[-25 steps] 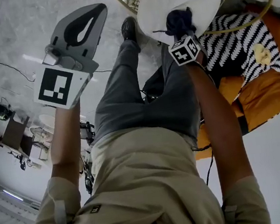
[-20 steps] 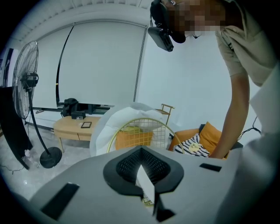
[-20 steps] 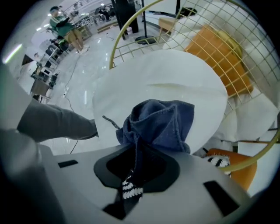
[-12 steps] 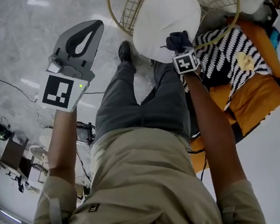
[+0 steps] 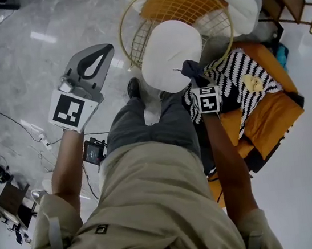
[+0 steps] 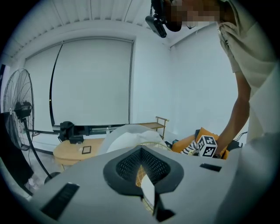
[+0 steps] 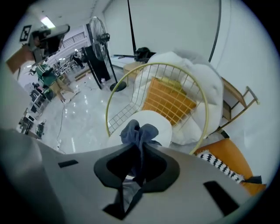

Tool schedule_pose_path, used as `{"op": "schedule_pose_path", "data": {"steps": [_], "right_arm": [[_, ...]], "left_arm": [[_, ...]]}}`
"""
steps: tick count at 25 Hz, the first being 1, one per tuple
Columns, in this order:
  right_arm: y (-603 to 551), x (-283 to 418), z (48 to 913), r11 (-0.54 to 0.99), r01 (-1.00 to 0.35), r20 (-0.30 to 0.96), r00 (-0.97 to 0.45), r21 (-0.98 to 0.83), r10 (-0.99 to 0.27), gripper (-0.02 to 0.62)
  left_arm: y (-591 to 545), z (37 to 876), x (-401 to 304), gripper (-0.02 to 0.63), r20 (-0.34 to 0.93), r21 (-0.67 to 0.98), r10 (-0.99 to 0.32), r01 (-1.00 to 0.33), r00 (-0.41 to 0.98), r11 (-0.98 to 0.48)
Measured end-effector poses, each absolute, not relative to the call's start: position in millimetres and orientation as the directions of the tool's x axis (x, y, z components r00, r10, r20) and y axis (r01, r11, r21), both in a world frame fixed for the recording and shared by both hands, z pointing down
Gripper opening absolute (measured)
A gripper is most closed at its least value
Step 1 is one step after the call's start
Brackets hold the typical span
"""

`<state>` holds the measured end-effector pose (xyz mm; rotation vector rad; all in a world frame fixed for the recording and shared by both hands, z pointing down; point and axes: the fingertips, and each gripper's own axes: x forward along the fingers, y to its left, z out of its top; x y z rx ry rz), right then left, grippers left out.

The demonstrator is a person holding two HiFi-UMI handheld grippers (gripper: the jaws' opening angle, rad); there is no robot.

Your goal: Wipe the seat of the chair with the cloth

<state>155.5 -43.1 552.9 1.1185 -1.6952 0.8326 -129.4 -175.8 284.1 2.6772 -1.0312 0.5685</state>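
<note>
Head view: the left gripper (image 5: 100, 57) is held above the grey floor (image 5: 26, 59), left of the wire chair (image 5: 131, 27), well apart from it. Its jaws are closed at the tips, nothing between them. The right gripper (image 5: 194, 78) is at the right edge of the chair's white seat pad (image 5: 166, 53). A dark blue cloth (image 5: 189, 68) is bunched at its tip and overlaps that edge. Contact between cloth and seat pad cannot be confirmed. A black-and-white striped textile (image 5: 240, 69) lies on an orange cushion (image 5: 275, 113) to the right.

Left gripper view: the left gripper (image 6: 141, 151) shows jaws together and empty. A standing fan (image 6: 17, 113) is at far left, a round wooden table (image 6: 70, 153) beyond.

Right gripper view: the right gripper (image 7: 140, 151) has its jaws clamped on the cloth (image 7: 138, 131), which rises in folds above them. The seat pad (image 7: 159, 127) sits directly behind the cloth, inside the chair's gold wire frame (image 7: 111, 94).
</note>
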Motion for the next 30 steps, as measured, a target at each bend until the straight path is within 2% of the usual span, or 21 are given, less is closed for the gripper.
{"op": "schedule_pose_path", "data": {"steps": [4,9,17,25,28,30], "right_arm": [[-57.0,161.3,471.0,0.324,-0.946,0.866,-0.183,-0.025,-0.466,0.058],[-86.8,164.9,353.3,0.300,-0.953,0.717,-0.188,0.031,-0.671,0.058],[-106.5,177.5,174.9,0.175,-0.979,0.442,-0.113,0.103,-0.890,0.058],[-64.3,176.4,49.4,0.142,-0.981,0.195,-0.114,0.135,-0.974,0.058],[-50.3,172.9,22.8,0.141,-0.976,0.143,-0.118,0.164,-0.983,0.051],[-41.0,173.1,11.4,0.136,-0.976,0.124,-0.115,0.172,-0.986,0.048]], "left_arm": [[-172.3,241.7,-128.5,0.015,0.378,0.044,-0.605,-0.666,0.701,-0.744],[-160.6,197.3,-128.7,0.015,0.327,0.024,-0.599,-0.640,0.731,-0.768],[-162.2,127.5,-122.5,0.015,0.243,-0.045,-0.552,-0.559,0.798,-0.828],[-131.3,88.6,-111.5,0.015,0.176,-0.111,-0.516,-0.504,0.839,-0.857],[-122.2,61.1,-103.0,0.015,0.096,-0.127,-0.499,-0.487,0.861,-0.864],[-114.5,63.8,-105.8,0.015,0.120,-0.141,-0.495,-0.479,0.860,-0.866]]}}
